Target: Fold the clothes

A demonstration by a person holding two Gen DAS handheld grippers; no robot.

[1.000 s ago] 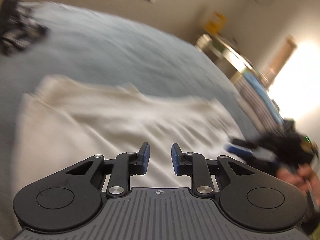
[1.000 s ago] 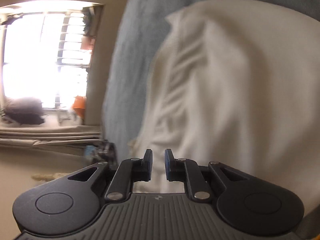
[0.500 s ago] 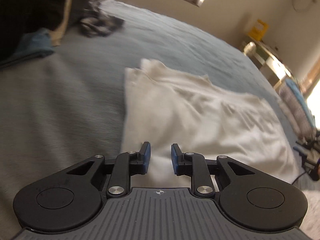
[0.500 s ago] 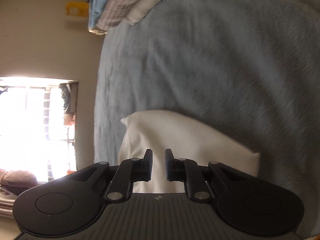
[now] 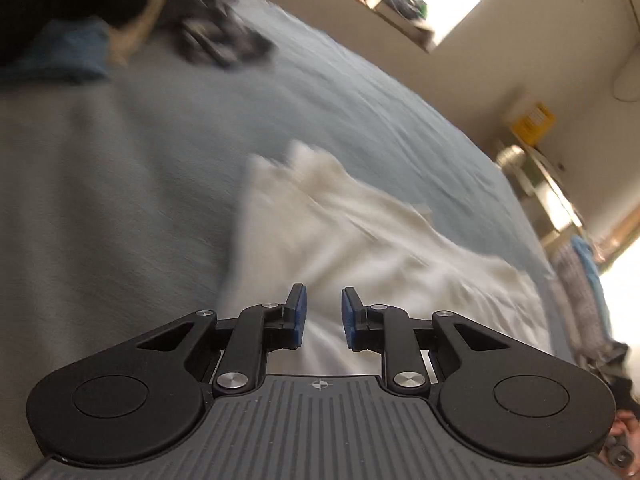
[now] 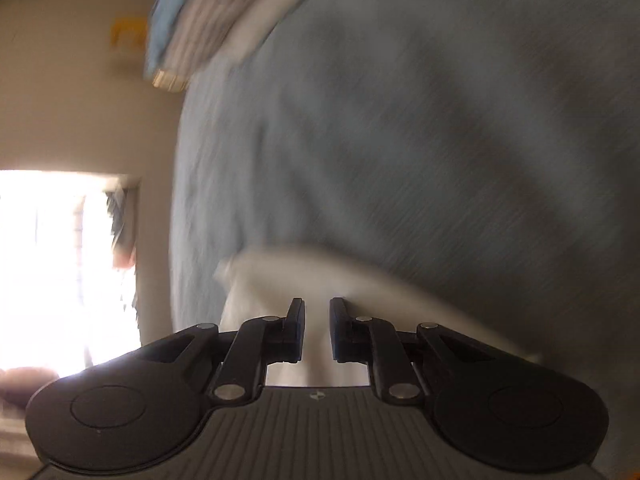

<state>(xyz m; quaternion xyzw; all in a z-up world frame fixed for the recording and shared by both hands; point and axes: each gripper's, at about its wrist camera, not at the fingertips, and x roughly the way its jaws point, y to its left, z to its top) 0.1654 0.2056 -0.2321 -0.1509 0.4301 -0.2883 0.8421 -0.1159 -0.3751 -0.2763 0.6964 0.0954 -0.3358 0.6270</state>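
Seemingly, white garment (image 5: 360, 248) on bed (image 5: 120, 200).

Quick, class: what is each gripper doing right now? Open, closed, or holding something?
Left gripper: open by a narrow gap, pads gripping nothing, above the white garment.
Right gripper: open by a narrow gap, nothing gripped, at the garment's edge.

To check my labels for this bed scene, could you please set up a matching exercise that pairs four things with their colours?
Things:
1. garment
2. bed cover
3. box by the wall
4. heap of clothes at the bed's far end

Colours:
a. yellow
b. dark, near black
c. cream white
d. grey-blue

Pairs: 1-c; 2-d; 3-a; 4-b
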